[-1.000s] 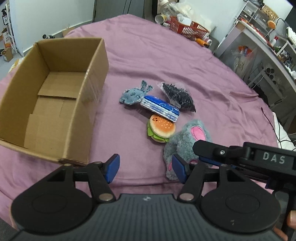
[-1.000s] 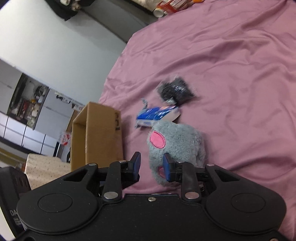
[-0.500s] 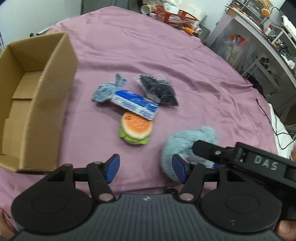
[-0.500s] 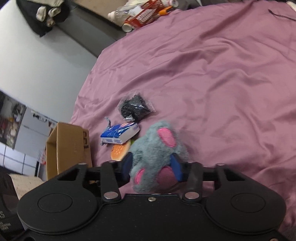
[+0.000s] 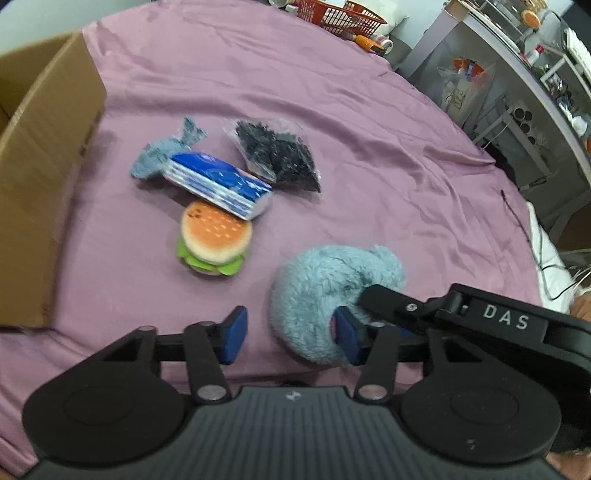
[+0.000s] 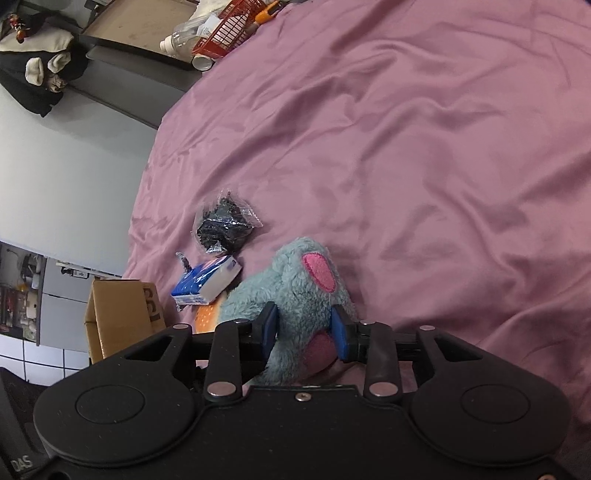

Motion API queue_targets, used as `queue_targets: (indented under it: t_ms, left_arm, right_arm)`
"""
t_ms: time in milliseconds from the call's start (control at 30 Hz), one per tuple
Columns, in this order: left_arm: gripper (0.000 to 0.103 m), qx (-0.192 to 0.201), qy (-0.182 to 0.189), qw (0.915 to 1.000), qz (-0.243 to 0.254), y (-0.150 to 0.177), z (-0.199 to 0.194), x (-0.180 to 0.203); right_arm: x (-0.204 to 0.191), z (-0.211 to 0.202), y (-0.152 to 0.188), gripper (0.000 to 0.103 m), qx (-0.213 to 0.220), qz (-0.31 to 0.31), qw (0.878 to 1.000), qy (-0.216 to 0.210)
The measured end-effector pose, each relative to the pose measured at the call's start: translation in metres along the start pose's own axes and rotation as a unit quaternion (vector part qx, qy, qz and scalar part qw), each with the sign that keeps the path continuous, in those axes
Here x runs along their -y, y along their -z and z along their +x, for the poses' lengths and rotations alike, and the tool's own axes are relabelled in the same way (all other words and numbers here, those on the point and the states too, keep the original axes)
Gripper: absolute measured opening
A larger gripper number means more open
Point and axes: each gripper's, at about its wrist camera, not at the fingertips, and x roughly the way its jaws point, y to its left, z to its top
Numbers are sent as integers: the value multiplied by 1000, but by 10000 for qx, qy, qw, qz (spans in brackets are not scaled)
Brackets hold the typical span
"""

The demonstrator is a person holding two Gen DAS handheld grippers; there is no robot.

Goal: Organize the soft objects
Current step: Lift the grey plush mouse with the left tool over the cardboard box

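Observation:
A fluffy grey-blue plush with pink ears (image 6: pixel 295 284) lies on the purple sheet. My right gripper (image 6: pixel 304 332) has its blue pads on both sides of it and is shut on it; the plush also shows in the left wrist view (image 5: pixel 325 295). My left gripper (image 5: pixel 290 338) is open and empty, its right pad close to the plush. A burger plush (image 5: pixel 214 240), a blue tissue pack (image 5: pixel 218 184), a grey fish plush (image 5: pixel 162 151) and a bag of black stuff (image 5: pixel 277 155) lie beyond. An open cardboard box (image 5: pixel 40 155) stands at the left.
The purple sheet (image 5: pixel 258 74) covers the whole bed. A red basket (image 5: pixel 340 16) and bottles sit at its far edge. Shelves and a desk (image 5: pixel 517 92) stand to the right of the bed.
My right gripper has opened around the grey-blue plush and closed on its body. My left gripper has swung right, so the box has slid to the left edge of its view.

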Motion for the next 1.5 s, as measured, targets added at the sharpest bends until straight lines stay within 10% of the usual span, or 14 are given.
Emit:
queue_targets:
  t_ms: [267,633,1500]
  left_arm:
    - [27,135,150,9998,-55,3,5,6]
    - [26,651,126,9978,40,6,-50,-1]
    - [26,1193,520,9915,-72,14,-139,-41]
  right_arm:
    - [-3,-8,0,26,113,-102,9996,-231]
    - [-22,-41,17,25,185,-515,9931,-1036]
    - [-94,-69,58,25,496,-1019,9856,-1257]
